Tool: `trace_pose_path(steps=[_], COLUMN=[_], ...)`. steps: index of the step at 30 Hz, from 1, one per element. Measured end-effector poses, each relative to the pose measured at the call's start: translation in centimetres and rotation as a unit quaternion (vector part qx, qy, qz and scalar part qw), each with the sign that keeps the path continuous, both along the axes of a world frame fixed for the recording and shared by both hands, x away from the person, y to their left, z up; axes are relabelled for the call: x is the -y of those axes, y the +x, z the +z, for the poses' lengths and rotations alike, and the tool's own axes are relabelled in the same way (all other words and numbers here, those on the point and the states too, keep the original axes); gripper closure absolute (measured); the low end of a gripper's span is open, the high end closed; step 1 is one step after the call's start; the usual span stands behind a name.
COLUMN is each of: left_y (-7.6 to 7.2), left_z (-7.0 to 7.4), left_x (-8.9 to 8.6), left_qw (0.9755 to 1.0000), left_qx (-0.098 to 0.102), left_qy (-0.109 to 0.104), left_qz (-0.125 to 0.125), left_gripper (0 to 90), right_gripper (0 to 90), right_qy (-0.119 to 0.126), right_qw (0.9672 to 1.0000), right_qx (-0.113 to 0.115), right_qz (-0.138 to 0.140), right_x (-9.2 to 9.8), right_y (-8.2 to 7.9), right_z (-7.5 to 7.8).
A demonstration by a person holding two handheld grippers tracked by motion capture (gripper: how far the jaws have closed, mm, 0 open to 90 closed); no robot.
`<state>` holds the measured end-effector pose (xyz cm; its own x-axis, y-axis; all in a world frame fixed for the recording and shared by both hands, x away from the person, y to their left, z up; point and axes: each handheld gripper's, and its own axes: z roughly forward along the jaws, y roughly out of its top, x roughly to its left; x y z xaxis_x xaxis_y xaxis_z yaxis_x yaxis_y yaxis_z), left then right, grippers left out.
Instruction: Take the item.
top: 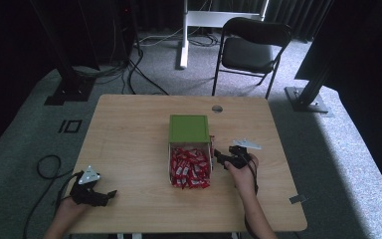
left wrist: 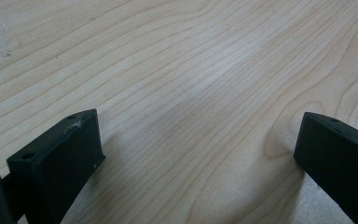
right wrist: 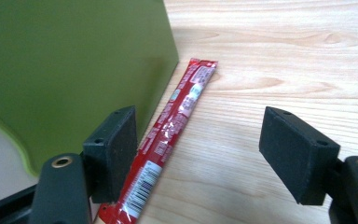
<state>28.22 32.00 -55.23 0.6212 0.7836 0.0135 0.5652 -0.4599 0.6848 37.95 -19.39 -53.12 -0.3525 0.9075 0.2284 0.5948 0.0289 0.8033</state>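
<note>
Straddling red sachet (right wrist: 175, 135) beside green box (right wrist: 70, 70): right gripper (right wrist: 205, 149) fingers apart | left gripper (left wrist: 196, 149) fingers apart, empty

Left tool (left wrist: 193, 154), jaws wide apart over bare wooden table (left wrist: 191, 70)

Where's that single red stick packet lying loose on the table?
The single red stick packet lies flat on the wooden table along the green box's outer wall, between the open right gripper's jaws, nearer the left one.

A box (top: 189, 130) sits mid-tabletop (top: 129, 129), with a heap of packets (top: 189, 168) in front of it. One stick packet (right wrist: 172, 126) lies along the box's right side. The right tool (top: 222, 158) is just right of the heap; the left tool (top: 104, 195) rests near the front left corner. A chair (top: 251, 47) stands behind the tabletop.
</note>
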Motion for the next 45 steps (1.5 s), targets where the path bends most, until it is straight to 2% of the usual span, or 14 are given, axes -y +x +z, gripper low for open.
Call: trace_pose_path(steps=[5, 7, 11, 14, 19, 23, 29, 34, 38, 40, 45], left_y=[0.0, 0.0, 0.0, 0.0, 0.0, 0.0, 0.0, 0.0, 0.0, 0.0, 0.0], left_z=[0.0, 0.0, 0.0, 0.0, 0.0, 0.0, 0.0, 0.0, 0.0, 0.0, 0.0], left_x=[0.0, 0.0, 0.0, 0.0, 0.0, 0.0, 0.0, 0.0, 0.0, 0.0, 0.0], left_qw=[1.0, 1.0, 1.0, 1.0, 1.0, 1.0, 1.0, 1.0, 1.0, 1.0, 1.0], left_qx=[0.0, 0.0, 0.0, 0.0, 0.0, 0.0, 0.0, 0.0, 0.0, 0.0, 0.0], left_qy=[0.0, 0.0, 0.0, 0.0, 0.0, 0.0, 0.0, 0.0, 0.0, 0.0, 0.0], left_qz=[0.0, 0.0, 0.0, 0.0, 0.0, 0.0, 0.0, 0.0, 0.0, 0.0, 0.0], left_gripper=[1.7, 1.7, 1.7, 1.7, 1.7, 1.7, 1.7, 1.7, 1.7, 1.7, 1.7], right_gripper=[21.9, 19.2, 19.3, 19.3, 19.3, 19.3, 19.3, 18.4, 14.0, 13.9, 12.7], right_qy=[-0.004, -0.019, -0.025, -0.03, -0.035, -0.038, -0.056, -0.072, -0.087, -0.088, -0.104], right_qw=[1.0, 0.9997, 0.9997, 0.9994, 0.9992, 0.9989, 0.9981, 0.9952, 0.9925, 0.9922, 0.9887], right_qx=[0.006, 0.005, 0.0, -0.014, -0.013, -0.021, -0.001, 0.007, 0.008, 0.009, 0.01], right_qz=[0.005, 0.016, 0.006, 0.0, -0.014, -0.017, 0.025, 0.066, 0.086, 0.087, 0.107], right_x=[1.7, 2.4, 3.5, 4.4, 5.7, 6.4, 7.2, 7.7, 8.3, 8.6, 9.5], right_y=[-0.4, -0.7, -1.1, -1.5, -2.0, -2.3, -3.5, -4.3, -4.9, -5.2, -6.1], right_z=[0.0, -0.1, -0.4, -0.4, -0.5, -0.7, -0.6, -0.7, -1.1, -1.2, -1.5])
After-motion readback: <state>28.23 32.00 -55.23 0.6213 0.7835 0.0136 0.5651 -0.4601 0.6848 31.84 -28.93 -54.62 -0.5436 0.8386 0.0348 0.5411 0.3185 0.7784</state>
